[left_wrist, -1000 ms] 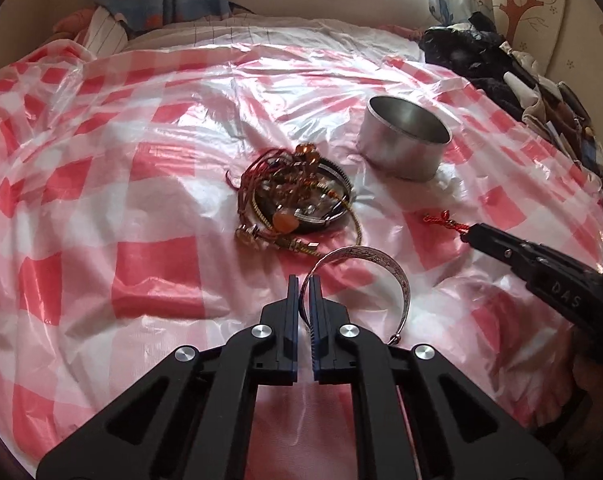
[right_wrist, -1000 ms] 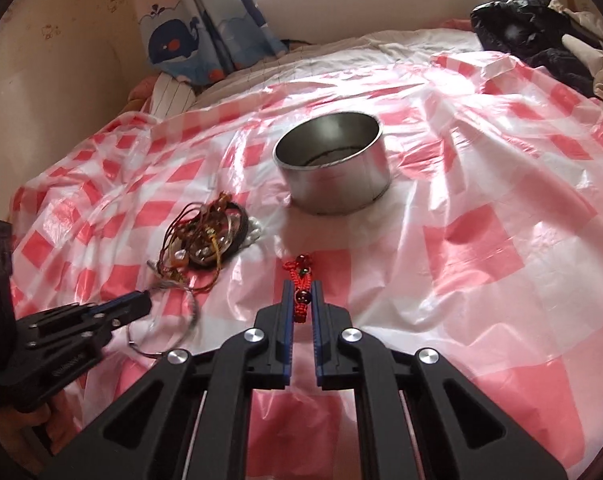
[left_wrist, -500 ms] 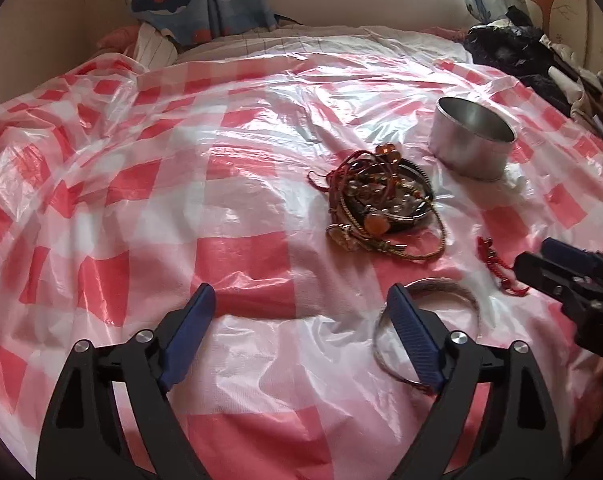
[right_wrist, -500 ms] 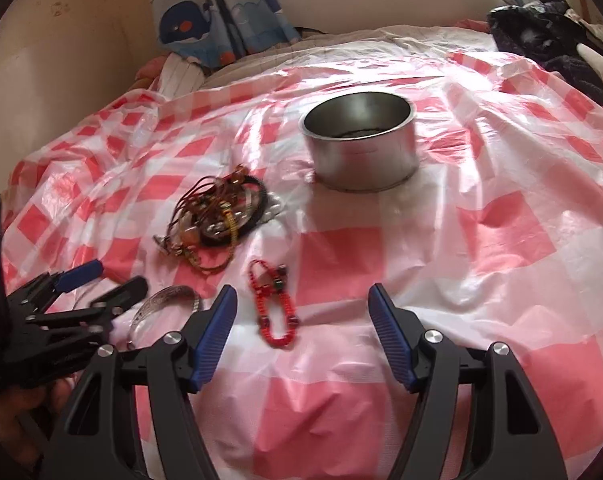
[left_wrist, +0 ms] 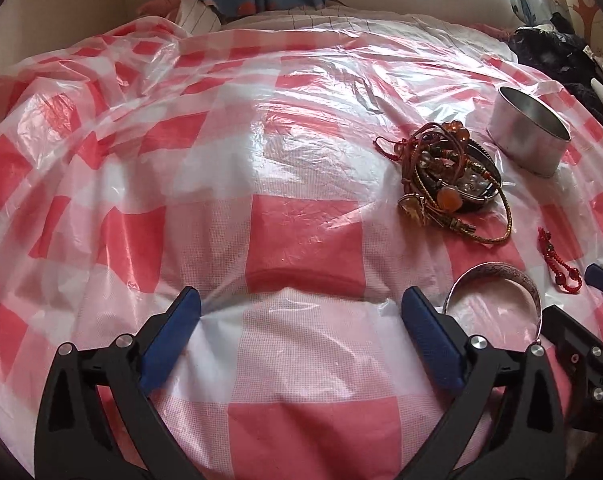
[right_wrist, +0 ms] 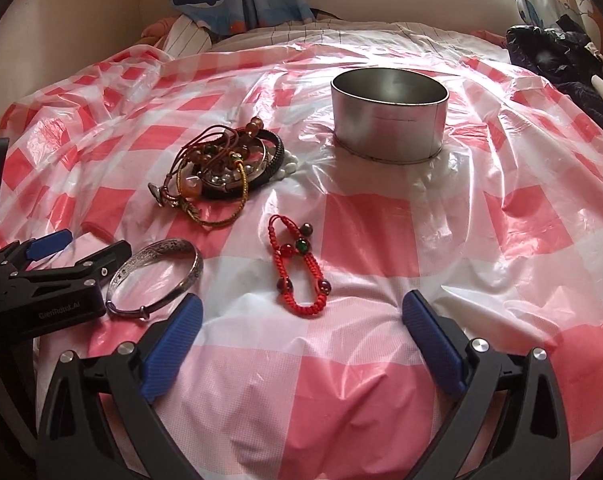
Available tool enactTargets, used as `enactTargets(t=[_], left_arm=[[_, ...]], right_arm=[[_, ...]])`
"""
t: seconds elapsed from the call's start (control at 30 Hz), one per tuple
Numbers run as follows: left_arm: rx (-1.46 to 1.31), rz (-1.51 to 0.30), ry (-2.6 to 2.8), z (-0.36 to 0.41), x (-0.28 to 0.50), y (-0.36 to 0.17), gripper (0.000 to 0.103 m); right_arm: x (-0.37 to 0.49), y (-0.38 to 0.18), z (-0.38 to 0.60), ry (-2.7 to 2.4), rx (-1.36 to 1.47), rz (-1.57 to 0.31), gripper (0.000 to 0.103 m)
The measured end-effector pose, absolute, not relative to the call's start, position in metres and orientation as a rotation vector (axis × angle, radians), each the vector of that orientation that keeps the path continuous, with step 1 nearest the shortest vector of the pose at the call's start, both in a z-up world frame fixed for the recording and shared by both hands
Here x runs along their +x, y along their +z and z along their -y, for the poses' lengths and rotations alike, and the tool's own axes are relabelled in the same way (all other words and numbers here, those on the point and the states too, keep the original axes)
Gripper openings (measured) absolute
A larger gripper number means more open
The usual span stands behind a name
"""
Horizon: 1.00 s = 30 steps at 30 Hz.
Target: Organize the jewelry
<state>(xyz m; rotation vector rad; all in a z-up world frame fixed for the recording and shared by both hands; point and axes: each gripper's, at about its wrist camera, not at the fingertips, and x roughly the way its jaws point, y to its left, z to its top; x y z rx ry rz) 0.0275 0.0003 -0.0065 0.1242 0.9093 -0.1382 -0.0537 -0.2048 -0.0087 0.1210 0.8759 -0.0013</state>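
My left hand-held gripper (right_wrist: 75, 249), marked "GenRobot.AI", and my right hand-held gripper (right_wrist: 301, 316) are both spreading their jaws, nothing between them. The silver bangle (right_wrist: 157, 276) lies at nine o'clock of the red beaded bracelet (right_wrist: 299, 266); the bracelet pile (right_wrist: 225, 168) sits at eleven, the metal tin (right_wrist: 389, 114) at one.

One metal tin (right_wrist: 389, 114) stood there, one silver bangle (right_wrist: 155, 276), one red beaded bracelet (right_wrist: 299, 268) and one tangled heap of bracelets (right_wrist: 225, 166), its pieces too knotted to count.
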Motion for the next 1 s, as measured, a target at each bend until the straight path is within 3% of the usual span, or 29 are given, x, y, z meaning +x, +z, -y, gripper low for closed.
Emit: enactTargets(t=[1.0], left_arm=[[0.125, -0.910, -0.139, -0.0002, 0.0291, -0.0067, 0.097]], right_arm=[[-0.0495, -0.0108, 0.2052, 0.005, 0.131, -0.890, 0.096]])
